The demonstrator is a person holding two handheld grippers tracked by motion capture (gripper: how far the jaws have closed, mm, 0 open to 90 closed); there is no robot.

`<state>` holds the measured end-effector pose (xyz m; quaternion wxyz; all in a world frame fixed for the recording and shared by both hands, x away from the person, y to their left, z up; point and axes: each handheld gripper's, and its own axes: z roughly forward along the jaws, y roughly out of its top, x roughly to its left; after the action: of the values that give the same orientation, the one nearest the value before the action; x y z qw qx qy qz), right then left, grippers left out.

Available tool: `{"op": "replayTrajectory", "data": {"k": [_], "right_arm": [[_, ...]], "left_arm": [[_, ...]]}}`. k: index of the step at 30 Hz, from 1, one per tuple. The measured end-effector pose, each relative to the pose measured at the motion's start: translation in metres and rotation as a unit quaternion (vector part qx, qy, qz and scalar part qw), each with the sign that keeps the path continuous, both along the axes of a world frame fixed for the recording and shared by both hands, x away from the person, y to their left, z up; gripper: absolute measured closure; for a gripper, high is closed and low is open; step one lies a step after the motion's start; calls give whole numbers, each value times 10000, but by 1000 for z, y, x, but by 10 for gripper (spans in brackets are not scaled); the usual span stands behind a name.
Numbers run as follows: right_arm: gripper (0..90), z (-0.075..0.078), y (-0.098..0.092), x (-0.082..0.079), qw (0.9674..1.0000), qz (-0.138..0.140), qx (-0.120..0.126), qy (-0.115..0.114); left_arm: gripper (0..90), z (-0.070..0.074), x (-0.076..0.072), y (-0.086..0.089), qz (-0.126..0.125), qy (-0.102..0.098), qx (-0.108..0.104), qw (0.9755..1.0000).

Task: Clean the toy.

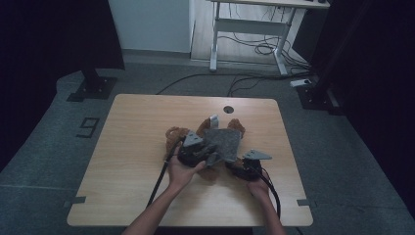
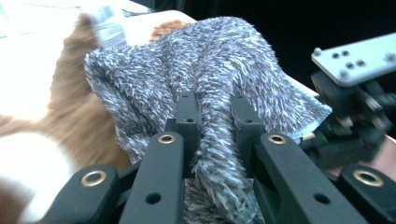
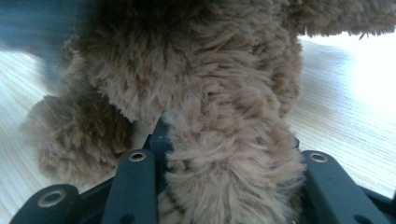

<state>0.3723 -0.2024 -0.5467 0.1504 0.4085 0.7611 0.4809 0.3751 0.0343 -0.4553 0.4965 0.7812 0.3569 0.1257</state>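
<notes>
A brown plush toy (image 1: pixel 176 134) lies on the wooden table (image 1: pixel 132 161), and a grey fuzzy cloth (image 1: pixel 222 142) is draped over it. My left gripper (image 1: pixel 210 157) is shut on a fold of the grey cloth (image 2: pixel 210 70) at its near edge. In the left gripper view its two black jaws (image 2: pixel 215 105) pinch the fold, with brown plush (image 2: pixel 70 116) to the left. My right gripper (image 1: pixel 240 166) sits at the toy's near right side. Its jaws (image 3: pixel 229 140) are clamped on a furry brown limb (image 3: pixel 224 154), which hides the fingertips. A white label (image 1: pixel 214 120) sticks up behind the cloth.
A round cable hole (image 1: pixel 228 109) is near the table's far edge. Bare tabletop lies left and right of the toy. On the floor beyond are a white desk frame (image 1: pixel 254 29), loose cables (image 1: pixel 264 49) and a black stand base (image 1: pixel 93 88).
</notes>
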Motion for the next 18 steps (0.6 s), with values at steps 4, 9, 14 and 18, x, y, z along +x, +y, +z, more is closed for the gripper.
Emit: {"op": "replayTrajectory", "data": {"k": [4,9,14,18], "right_arm": [[577,-1,-3,-2,10000,11,32,32],[576,-2,-6,-1,9999,8,113,56],[575,-2,-5,-3,10000,16,68,66],[575,-2,-5,-3,9999,-10,91,92]], "left_arm": [[767,-11,13,-27,7,36,302,9995],[769,-19,14,-24,93,-53,319,9994],[769,-18,6,-3,256,-148,402,9988],[769,-17,4,28,632,-261,601,9958]]}}
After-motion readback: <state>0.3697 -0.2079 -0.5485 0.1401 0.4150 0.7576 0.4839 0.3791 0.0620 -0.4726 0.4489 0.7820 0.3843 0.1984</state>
